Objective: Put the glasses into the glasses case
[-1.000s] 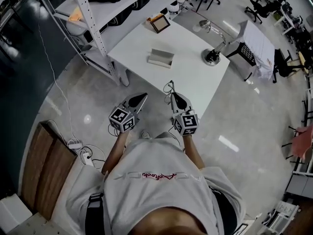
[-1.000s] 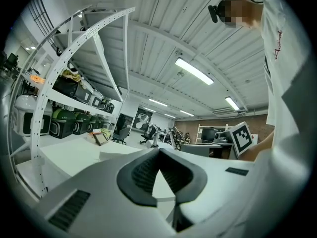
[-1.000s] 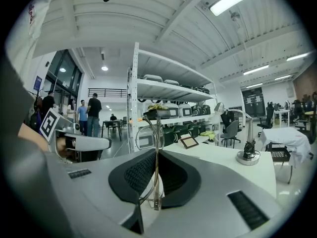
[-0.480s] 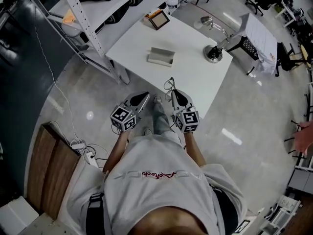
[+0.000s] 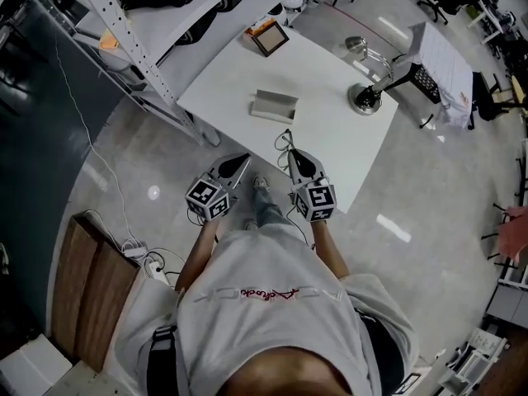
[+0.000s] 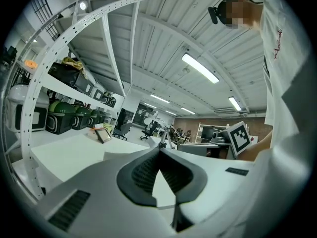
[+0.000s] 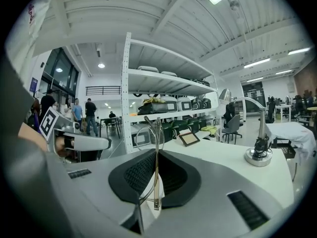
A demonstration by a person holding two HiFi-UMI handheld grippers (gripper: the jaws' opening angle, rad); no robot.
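Head view: we hold the left gripper (image 5: 241, 162) and right gripper (image 5: 292, 157) at the bench's (image 5: 330, 134) 6 o'clock edge. The glasses (image 5: 283, 143) stick out of the right jaws, and the glasses case (image 5: 274, 105) lies on the bench at their 12 o'clock. Left gripper view: jaws closed, empty. Right gripper view: jaws clamped on the glasses frame.

The person wears a pale short-sleeved T-shirt (image 5: 272, 320) with small red lettering (image 5: 268, 294).
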